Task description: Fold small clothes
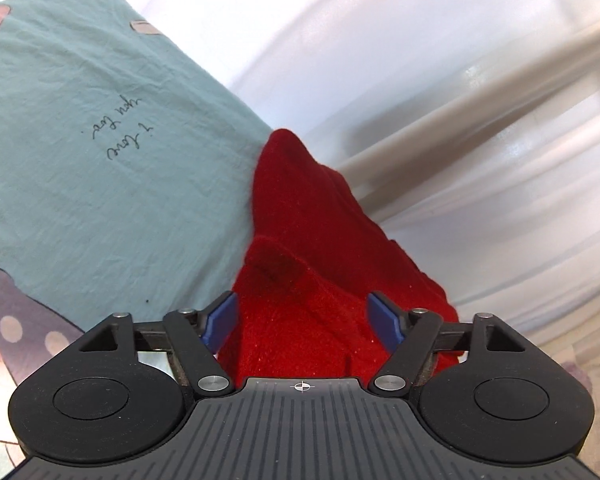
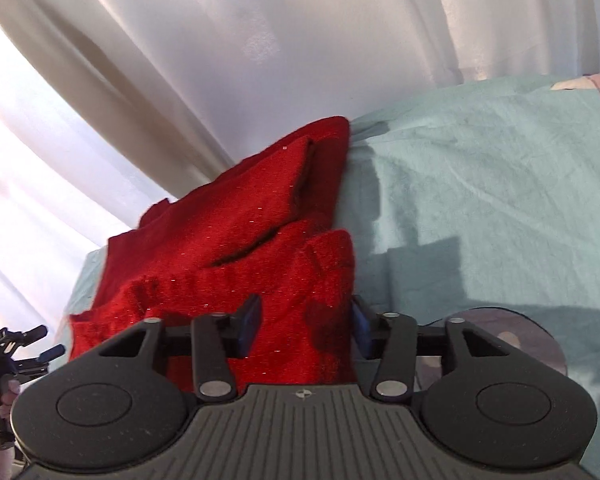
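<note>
Item: red knit garment (image 1: 300, 248), held at two points on the teal bedsheet (image 1: 100, 184).

My left claw (image 1: 304, 322) has its blue pads (image 1: 384, 320) spread apart with a bunched fold of the garment filling the space between them; whether they press on the cloth I cannot tell. My right claw (image 2: 304, 322) has its pads (image 2: 249, 322) set on either side of the garment's near edge (image 2: 260, 280), cloth filling the gap; a firm pinch I cannot confirm either. The garment lies along the sheet's edge, partly folded, layers overlapping, one corner rising toward the white curtain (image 1: 420, 60) beyond the sheet. Handwritten black script (image 1: 120, 132) sits on the sheet, well to the left of the garment. In the right wrist view my left claw (image 2: 32, 344) shows just left of the garment.
</note>
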